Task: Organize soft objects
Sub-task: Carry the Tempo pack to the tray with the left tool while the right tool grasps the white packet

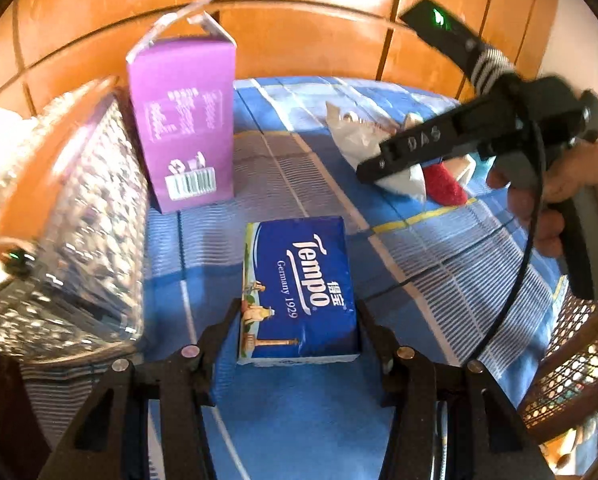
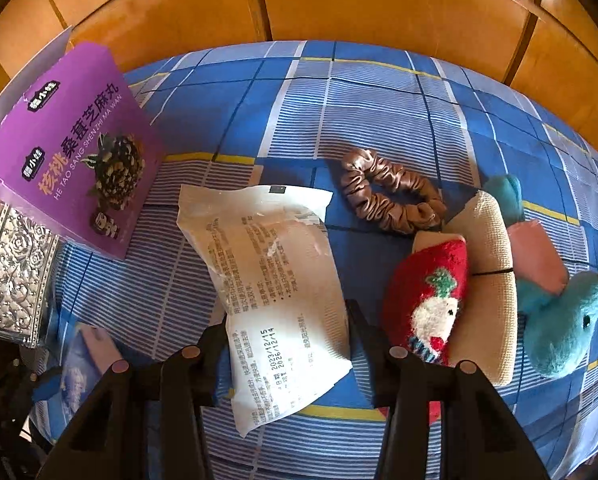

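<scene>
A blue Tempo tissue pack (image 1: 299, 288) lies on the blue checked cloth (image 1: 439, 264) between the fingers of my left gripper (image 1: 297, 320), which is open around its near end. My right gripper (image 2: 287, 320) is open around the near end of a white wipes packet (image 2: 267, 276). In the left wrist view the right gripper (image 1: 391, 164) hovers over that packet (image 1: 355, 136). To the right of the packet lie a brown scrunchie (image 2: 391, 196), a red felt toy (image 2: 431, 296), a beige pad (image 2: 487, 280) and a blue plush animal (image 2: 563, 320).
A purple snack box (image 1: 187, 128) stands at the back left; it also shows in the right wrist view (image 2: 75, 160). A silver embossed box (image 1: 79, 240) stands at the left edge. Orange wooden panels (image 2: 339, 0) rise behind the bed. A wicker chair (image 1: 571, 372) stands at the right.
</scene>
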Demonstrator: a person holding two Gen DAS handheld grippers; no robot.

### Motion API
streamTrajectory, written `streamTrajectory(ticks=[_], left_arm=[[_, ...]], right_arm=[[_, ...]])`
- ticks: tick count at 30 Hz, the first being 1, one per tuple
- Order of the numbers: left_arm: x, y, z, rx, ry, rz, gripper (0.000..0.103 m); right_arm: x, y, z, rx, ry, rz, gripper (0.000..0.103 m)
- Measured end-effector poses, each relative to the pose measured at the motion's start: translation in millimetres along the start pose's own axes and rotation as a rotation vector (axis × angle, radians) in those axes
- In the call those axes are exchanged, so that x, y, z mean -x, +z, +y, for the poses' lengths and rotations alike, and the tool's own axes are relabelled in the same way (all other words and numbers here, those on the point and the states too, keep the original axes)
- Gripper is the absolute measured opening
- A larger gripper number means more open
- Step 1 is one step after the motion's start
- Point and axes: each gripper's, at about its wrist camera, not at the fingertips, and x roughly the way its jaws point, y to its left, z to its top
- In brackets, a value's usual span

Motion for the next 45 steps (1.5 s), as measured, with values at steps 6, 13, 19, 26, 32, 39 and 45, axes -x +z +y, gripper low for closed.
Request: streamTrajectory(ticks=[6,13,19,26,32,39,45], left_arm=[[34.8,34.5,-7.5,-0.039,-0.025,-0.088,0.052],[43.8,116.4,-15.9,-0.021,-0.103,-0.113,0.052],[35.6,199.0,0.5,0.058,-0.066,-0.158,0.052],[68.3,212.3,90.7,0.24,0.116,-0.259,0.052],[100.6,147.9,168.0,0.355,0.241,-0.264,0.052],[152.6,46.3,223.6,0.514,0.307,-0.265,0.052],[191.3,-44.1,257.5,0.69,0.398,-0.255,0.052]], right_arm=[[0.8,-3.1,-1.3,-0.007,0.007,-0.001,0.049],[-0.7,-2.4,-3.5,-0.008,0.023,0.005,0.049],[-3.4,-4.6,2.9,0.032,0.009,0.002,0.051],[-13.4,-7.6,16.7,0.113,-0.043,0.018,0.051],[-14.4,-9.4,20.2,0.118,-0.055,0.009,0.051],[-14.6,-16.6,31.4,0.141,-0.081,-0.016,0.05],[-15.3,-21.4,39.0,0.161,-0.097,-0.027,0.05]])
